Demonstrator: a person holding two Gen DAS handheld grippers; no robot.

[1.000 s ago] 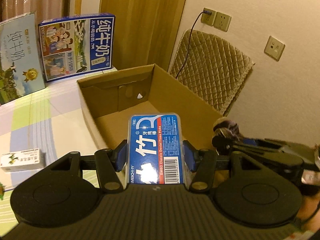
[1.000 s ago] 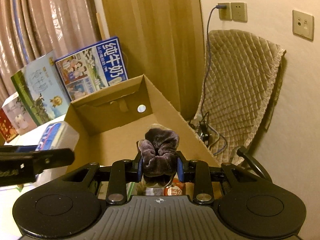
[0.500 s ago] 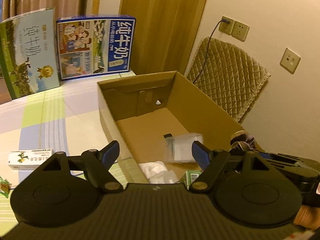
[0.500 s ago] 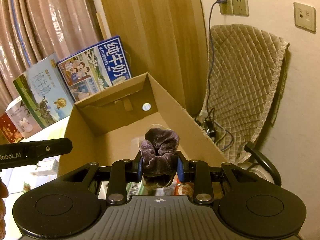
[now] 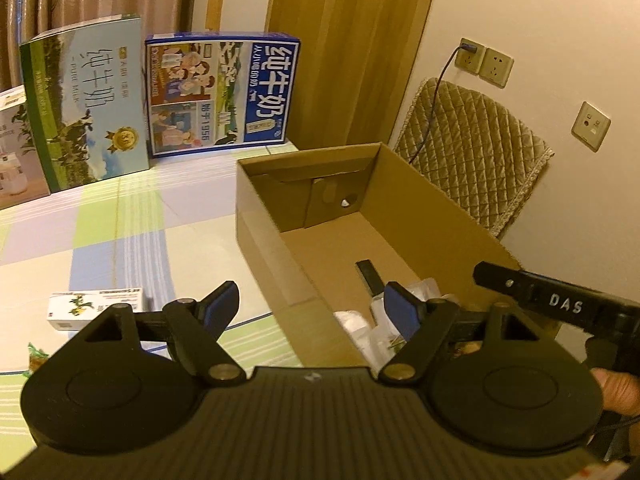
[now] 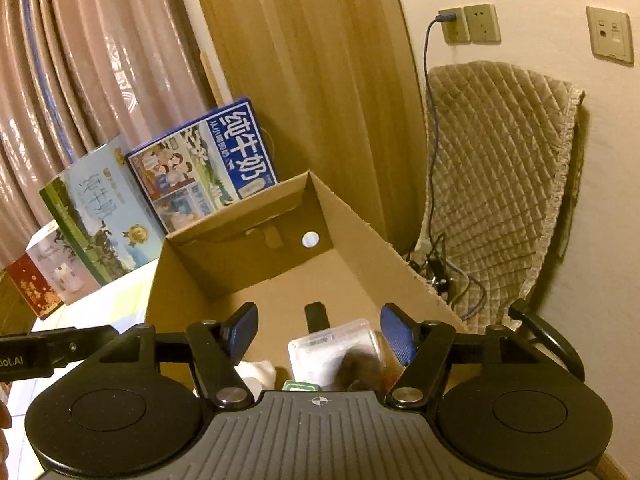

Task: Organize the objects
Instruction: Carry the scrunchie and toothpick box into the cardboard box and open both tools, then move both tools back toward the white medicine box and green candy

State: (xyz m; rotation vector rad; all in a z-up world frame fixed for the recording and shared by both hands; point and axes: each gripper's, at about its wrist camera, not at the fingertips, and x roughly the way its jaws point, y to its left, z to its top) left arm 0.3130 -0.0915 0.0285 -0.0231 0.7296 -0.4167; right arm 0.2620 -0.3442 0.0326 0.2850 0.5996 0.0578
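L grip (image 5: 312, 304): jaws spread wide, nothing btwn them, over the box's (image 5: 264, 216) near-left wall.
R grip (image 6: 318, 326): wide open too, empty, above the box interior.
Scrunchie (image 6: 360, 368): blurred dark lump in the box, on/against the clear case (image 6: 334, 350) (can't tell if it's settled).
Carton (image 5: 96, 307): on the mat, left of the box, apart from it; prob next pick.
Risk: L grip swinging toward carton could clip box wall and shove it.
Risk 2: grips sit close, could bump.

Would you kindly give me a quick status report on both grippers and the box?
Left gripper open, empty. Right gripper open, empty, over cardboard box. Scrunchie on floss case inside. Small white carton on table, nothing blocking.
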